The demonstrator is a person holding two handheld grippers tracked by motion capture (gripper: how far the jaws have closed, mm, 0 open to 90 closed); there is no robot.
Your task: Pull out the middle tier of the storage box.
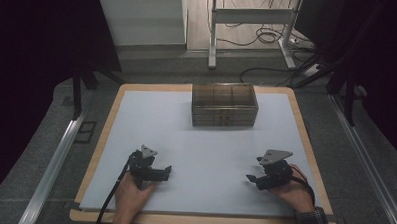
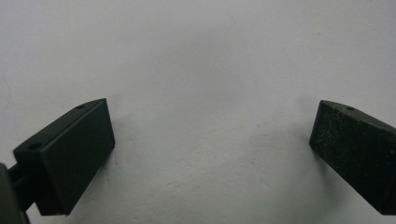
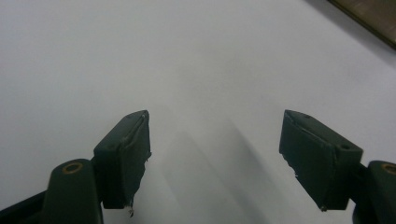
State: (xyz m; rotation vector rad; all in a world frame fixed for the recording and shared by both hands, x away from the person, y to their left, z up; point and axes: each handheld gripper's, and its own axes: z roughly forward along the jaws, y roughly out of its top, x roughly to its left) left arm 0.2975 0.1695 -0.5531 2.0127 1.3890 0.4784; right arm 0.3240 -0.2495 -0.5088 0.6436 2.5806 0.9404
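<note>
my left gripper [image 1: 159,171] and right gripper [image 1: 254,169] rest on the white table sheet [image 1: 205,142], jaws apart, nothing between them. the smoky clear plastic drawer box [image 1: 225,105] sits well beyond both, centred; contents too dim to tell. risk, as i judge it: a clumsy pull could slide the light box.

Left gripper [image 2: 212,154] over a bare white sheet [image 2: 205,60]

Its two black jaws rise from the lower corners and stand wide apart, nothing between them. The white sheet lies close beneath and ahead of them, with soft shadows beside each jaw.
</note>
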